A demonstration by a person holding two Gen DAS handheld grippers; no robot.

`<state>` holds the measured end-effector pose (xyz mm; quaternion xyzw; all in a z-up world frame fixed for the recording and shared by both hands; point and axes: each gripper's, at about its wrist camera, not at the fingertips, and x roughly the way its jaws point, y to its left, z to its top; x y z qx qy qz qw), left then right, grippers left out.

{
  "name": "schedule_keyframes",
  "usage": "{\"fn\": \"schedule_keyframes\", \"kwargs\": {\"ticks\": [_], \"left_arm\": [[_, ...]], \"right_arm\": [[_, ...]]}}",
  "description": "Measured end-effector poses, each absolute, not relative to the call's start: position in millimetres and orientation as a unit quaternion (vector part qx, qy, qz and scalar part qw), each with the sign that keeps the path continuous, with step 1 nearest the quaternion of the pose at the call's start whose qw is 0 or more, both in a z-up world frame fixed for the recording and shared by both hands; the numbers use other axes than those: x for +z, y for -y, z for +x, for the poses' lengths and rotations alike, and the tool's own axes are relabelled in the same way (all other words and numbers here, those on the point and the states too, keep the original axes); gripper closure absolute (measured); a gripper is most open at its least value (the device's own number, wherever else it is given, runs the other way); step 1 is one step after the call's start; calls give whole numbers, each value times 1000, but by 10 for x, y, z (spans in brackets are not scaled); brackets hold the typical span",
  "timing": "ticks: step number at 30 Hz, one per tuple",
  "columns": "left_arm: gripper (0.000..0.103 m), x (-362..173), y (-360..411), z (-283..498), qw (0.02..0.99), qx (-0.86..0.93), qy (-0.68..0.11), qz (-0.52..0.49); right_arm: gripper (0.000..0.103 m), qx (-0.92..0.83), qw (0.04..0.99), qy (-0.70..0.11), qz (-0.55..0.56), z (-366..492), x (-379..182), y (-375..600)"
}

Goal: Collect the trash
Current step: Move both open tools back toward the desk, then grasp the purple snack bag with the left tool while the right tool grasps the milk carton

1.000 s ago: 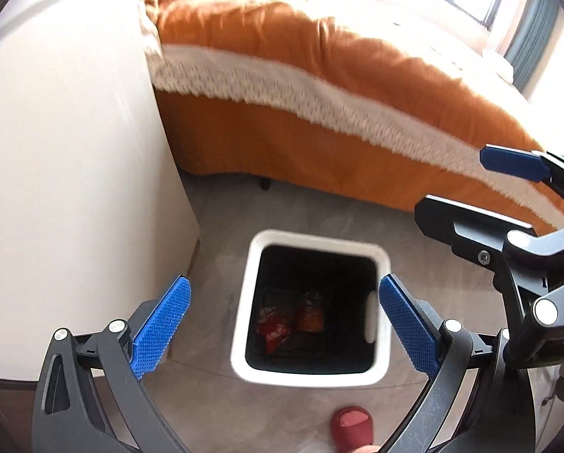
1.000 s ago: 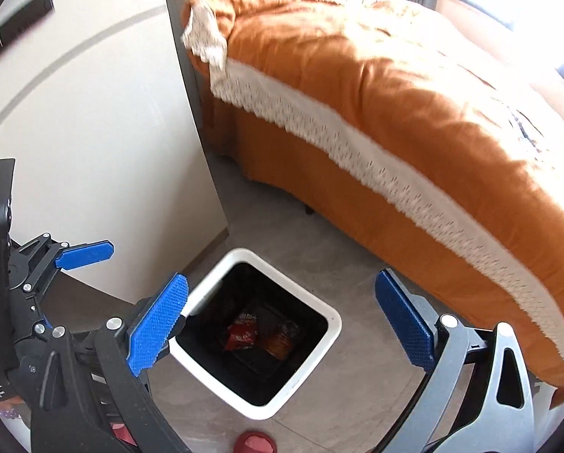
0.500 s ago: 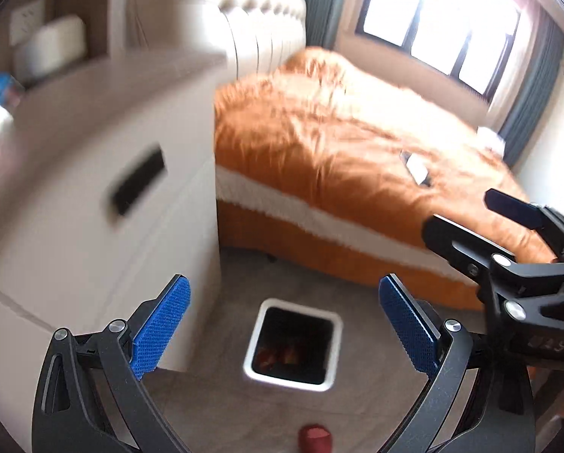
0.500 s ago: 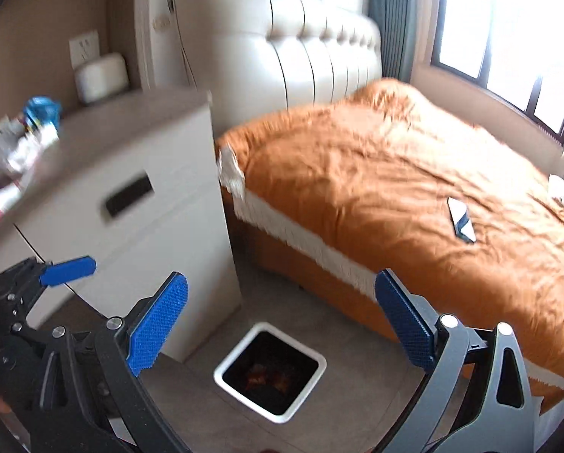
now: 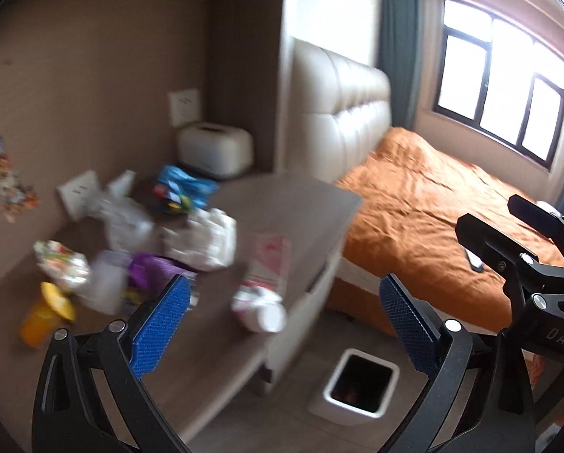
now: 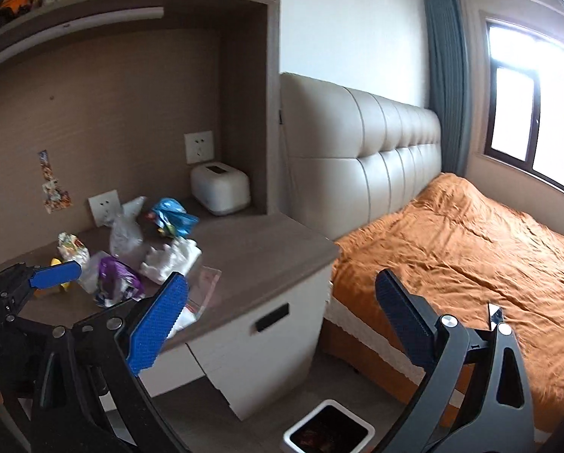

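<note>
Some trash already lies in the bin, but wrappers crowd the tabletop, with both hand-held grippers spread wide, empty.

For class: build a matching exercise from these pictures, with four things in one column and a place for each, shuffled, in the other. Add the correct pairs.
Things:
1. trash bin
2. tissue box
3. phone
4. blue wrapper

Places:
A. on the orange bedspread
B. on the floor between nightstand and bed
C. among the litter on the nightstand top
D. at the back of the nightstand, below a wall socket

Pairs: 1-B, 2-D, 3-A, 4-C
</note>
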<state>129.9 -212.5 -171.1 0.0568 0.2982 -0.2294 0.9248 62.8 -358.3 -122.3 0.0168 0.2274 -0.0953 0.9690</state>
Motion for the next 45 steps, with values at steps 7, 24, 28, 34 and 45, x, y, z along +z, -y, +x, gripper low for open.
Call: {"fn": "schedule_keyframes", "kwargs": {"ticks": [7,24,28,34,45], "left_arm": [[5,-1230,1428,1269,950,-145,-276,35],[5,-1732,1023,2286,935,-193,-290,67],[5,-1924,1144,2451,924,-229,-299,72],[5,-2242,1314,2579,910,-261,-312,84],[5,-2625,1471,2716,900,-270,-324,112]], "right_arm": [[4,-8,980,-197,5,800,-836,3099],[4,-73,959,-274,-4,1465,-1662,2594],[4,-92,954,-284,5,1482,-1980,2574],[4,-101,951,-290,13,1532,-2346,2580],[4,-89,956,-278,15,1669,-2715,2562]]}}
